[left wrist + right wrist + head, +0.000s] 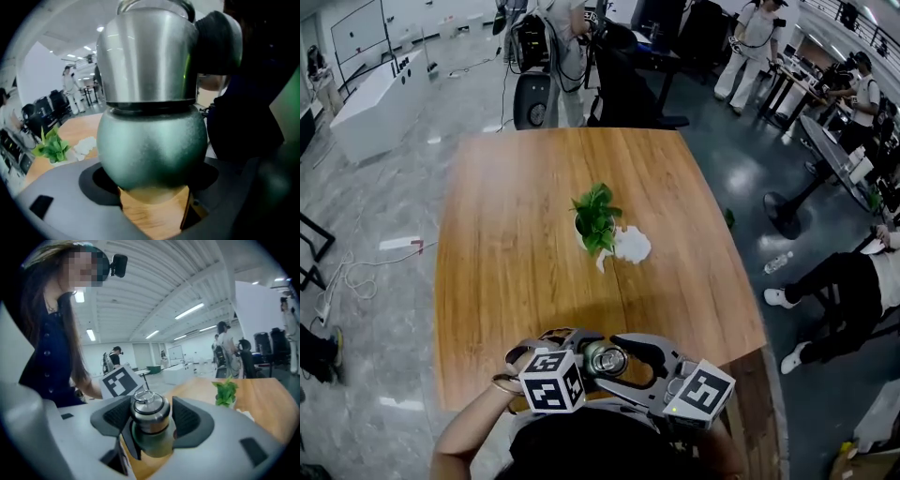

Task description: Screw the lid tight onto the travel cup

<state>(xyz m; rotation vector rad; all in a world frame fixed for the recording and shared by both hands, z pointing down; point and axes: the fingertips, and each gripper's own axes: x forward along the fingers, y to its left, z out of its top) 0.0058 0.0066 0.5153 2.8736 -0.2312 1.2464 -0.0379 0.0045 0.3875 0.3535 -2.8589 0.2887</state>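
The travel cup [152, 145] has a round green body and a steel lid [147, 56] with a wire ring on top. My left gripper [152, 178] is shut on the green body, a dark pad on each side. My right gripper [151, 416] is shut on the lid [149, 409], which sits between its ribbed pads [188, 418]. In the head view both grippers meet around the cup [606, 358] at the near edge of the wooden table [516, 234], the left gripper [584, 364] on the left and the right gripper [621, 362] on the right. The cup's base is hidden.
A small potted plant [596, 217] stands mid-table with a crumpled white paper [630, 246] beside it. Black chairs [623, 84] stand beyond the far edge. People sit and stand at the right [853, 281]. White cables [356, 272] lie on the floor at the left.
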